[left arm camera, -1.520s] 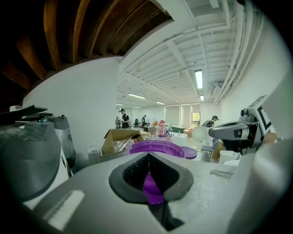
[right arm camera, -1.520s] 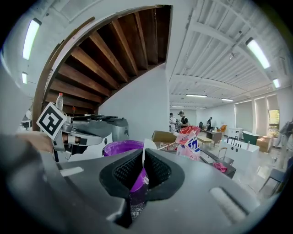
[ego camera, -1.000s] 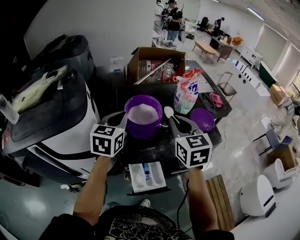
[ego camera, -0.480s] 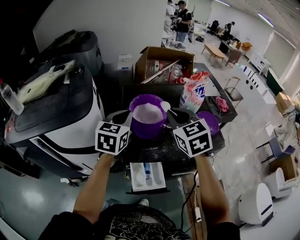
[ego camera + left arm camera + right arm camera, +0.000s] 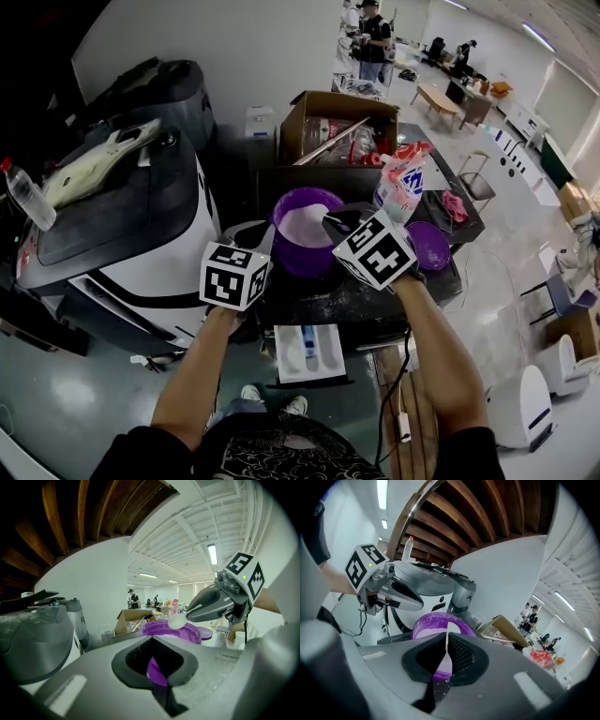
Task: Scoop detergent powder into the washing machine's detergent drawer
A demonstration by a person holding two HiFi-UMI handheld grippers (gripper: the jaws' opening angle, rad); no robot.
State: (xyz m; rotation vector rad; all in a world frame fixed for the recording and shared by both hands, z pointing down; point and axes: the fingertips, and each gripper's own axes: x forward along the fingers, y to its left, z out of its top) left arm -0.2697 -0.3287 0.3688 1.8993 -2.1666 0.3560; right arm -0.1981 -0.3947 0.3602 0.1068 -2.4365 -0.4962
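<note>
Purple tub (image 5: 298,262) wall is pinched between the left gripper's (image 5: 265,242) jaws, likely to steady it; the right gripper's (image 5: 336,223) jaws clamp a spoon (image 5: 177,620) by its handle, bowl just ahead over the powder (image 5: 302,225); the open drawer (image 5: 309,352) lies well behind both.

Left gripper (image 5: 155,667) at bottom of frame, grey jaws pinched on near wall of purple bowl (image 5: 166,628), purple visible in gap between pads. Past the rim, right gripper (image 5: 188,616) at right, angled down-left, marker cube (image 5: 244,573) on top, jaws closed on white spoon (image 5: 176,621). Spoon head just above bowl, contact with contents unclear. Flat purple piece (image 5: 206,632) just behind bowl at right. Open cardboard box (image 5: 130,619) further back, left of bowl. Grey rounded machine body (image 5: 35,639) at left. Standing person (image 5: 133,597) far off, small. Strip light (image 5: 212,554) on white ceiling.
</note>
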